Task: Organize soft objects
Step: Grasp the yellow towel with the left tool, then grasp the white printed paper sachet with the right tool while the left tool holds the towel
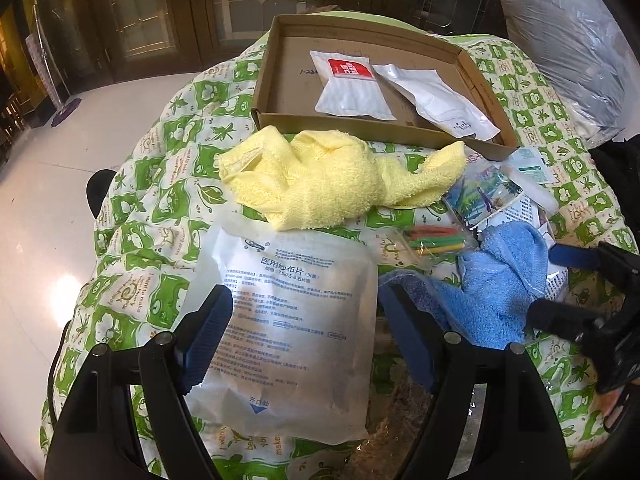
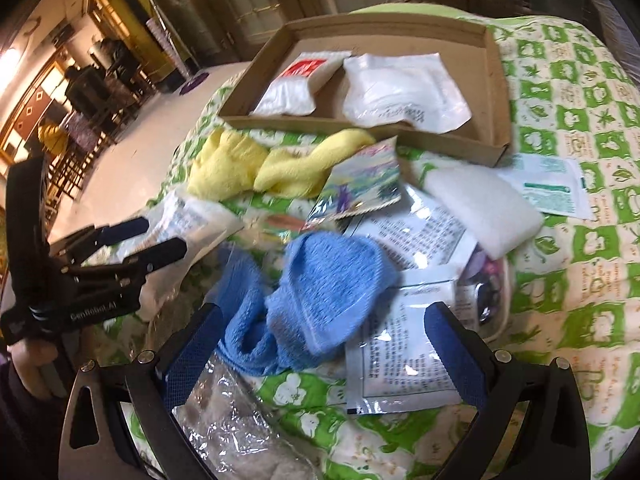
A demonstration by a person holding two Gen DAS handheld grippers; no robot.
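Here green-checked quilt (image 1: 160,200) (leaf print) covers surface; pale glossy floor (image 1: 48,168) beyond.

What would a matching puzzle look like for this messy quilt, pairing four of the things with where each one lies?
Things:
1. red-labelled white packet
2. crumpled yellow towel
3. large printed gauze pouch
4. crumpled blue towel

Places:
A. between the open fingers of the left gripper
B. inside the shallow cardboard box
C. in front of the open right gripper, on the pile of packets
D. on the quilt, right against the box's near wall

Pairs: 1-B, 2-D, 3-A, 4-C
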